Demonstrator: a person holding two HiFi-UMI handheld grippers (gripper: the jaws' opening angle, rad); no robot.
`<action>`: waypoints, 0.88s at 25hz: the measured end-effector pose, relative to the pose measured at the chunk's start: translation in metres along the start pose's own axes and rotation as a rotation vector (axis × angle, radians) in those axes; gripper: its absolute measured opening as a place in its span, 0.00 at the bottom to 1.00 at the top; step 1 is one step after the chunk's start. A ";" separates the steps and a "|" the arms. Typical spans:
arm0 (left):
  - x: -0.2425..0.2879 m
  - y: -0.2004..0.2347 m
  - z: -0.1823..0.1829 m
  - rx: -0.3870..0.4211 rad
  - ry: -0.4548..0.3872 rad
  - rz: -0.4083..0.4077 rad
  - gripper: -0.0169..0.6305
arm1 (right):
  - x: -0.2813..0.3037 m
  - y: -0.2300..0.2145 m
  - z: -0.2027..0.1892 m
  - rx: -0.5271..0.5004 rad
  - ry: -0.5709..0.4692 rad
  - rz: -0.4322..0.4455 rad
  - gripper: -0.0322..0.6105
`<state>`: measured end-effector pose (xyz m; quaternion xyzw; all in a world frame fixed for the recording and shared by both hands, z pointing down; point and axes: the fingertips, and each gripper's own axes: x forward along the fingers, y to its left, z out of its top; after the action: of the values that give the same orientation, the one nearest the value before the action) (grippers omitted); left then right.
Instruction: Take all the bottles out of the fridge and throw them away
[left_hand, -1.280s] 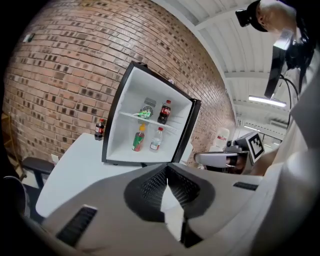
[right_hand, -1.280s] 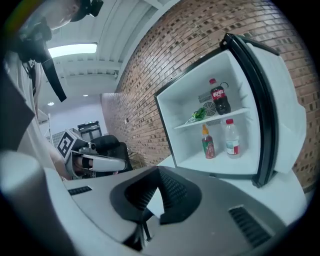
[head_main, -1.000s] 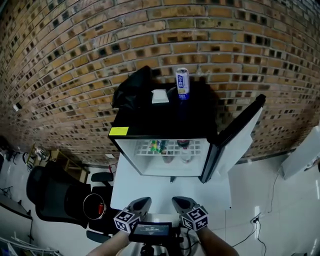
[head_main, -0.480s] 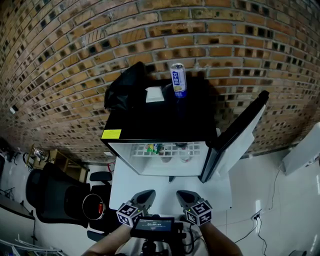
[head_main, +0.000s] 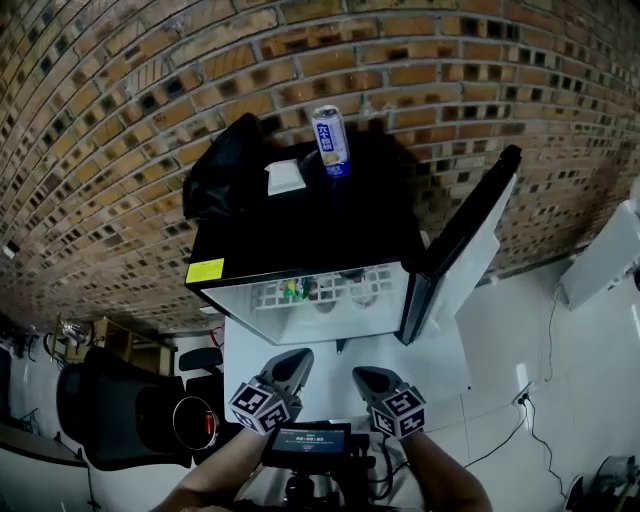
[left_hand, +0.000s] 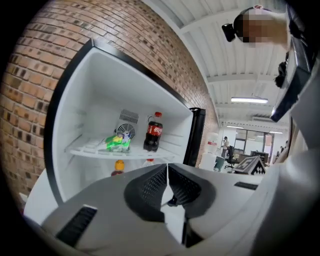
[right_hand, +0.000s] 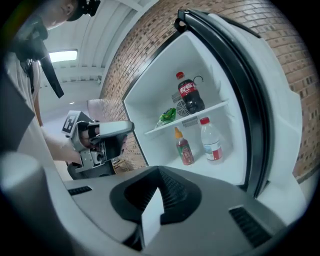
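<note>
Nearest to us, both hands hold their tongs side by side above the near edge of the white surface (head_main: 440, 372), pointing at the open fridge. The left tongs (head_main: 299, 355) are closed with the tips meeting and nothing between them. The right tongs (head_main: 361, 374) are closed too, and equally empty. A small screen (head_main: 305, 440) sits between the two hands.

To the left of the surface, down on the floor, we see a round container (head_main: 193, 422) with something red in it, and a black office chair (head_main: 105, 405) beside it.

Further on, the small fridge (head_main: 300, 235) stands on the surface with its door (head_main: 455, 262) swung wide to the right. A yellow label (head_main: 204, 270) sits on its near left corner.

Inside, on the bottom, a sauce bottle (right_hand: 183, 147) with a yellow cap stands just left of a clear water bottle (right_hand: 211, 142) with a red cap. On the wire shelf (right_hand: 210, 109) above them a green packet (right_hand: 166, 117) lies left of an upright cola bottle (right_hand: 190, 97), which stands in front of a round vent (right_hand: 183, 108) in the back wall. No bottle is touched by either pair of tongs.

On the black top of the fridge, towards the far side, a black bag (head_main: 222, 175) is slumped at the left, a white box (head_main: 284, 177) lies next to it, and a tall can (head_main: 331, 142) stands upright to the right of that. Behind everything rises the brick wall (head_main: 120, 110).
</note>
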<state>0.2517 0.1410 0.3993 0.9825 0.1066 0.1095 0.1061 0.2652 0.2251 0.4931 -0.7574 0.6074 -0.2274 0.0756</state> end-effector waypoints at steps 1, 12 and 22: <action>0.006 0.002 0.005 0.021 -0.020 -0.012 0.05 | -0.004 -0.003 0.000 0.008 -0.009 -0.017 0.05; 0.085 0.014 0.060 0.148 -0.054 0.012 0.53 | -0.046 -0.041 0.011 0.043 -0.105 -0.160 0.05; 0.128 0.014 0.069 0.185 -0.026 0.029 0.72 | -0.061 -0.059 0.012 0.058 -0.113 -0.191 0.05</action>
<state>0.3929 0.1447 0.3615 0.9909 0.1007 0.0879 0.0145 0.3128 0.2962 0.4898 -0.8210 0.5203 -0.2080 0.1095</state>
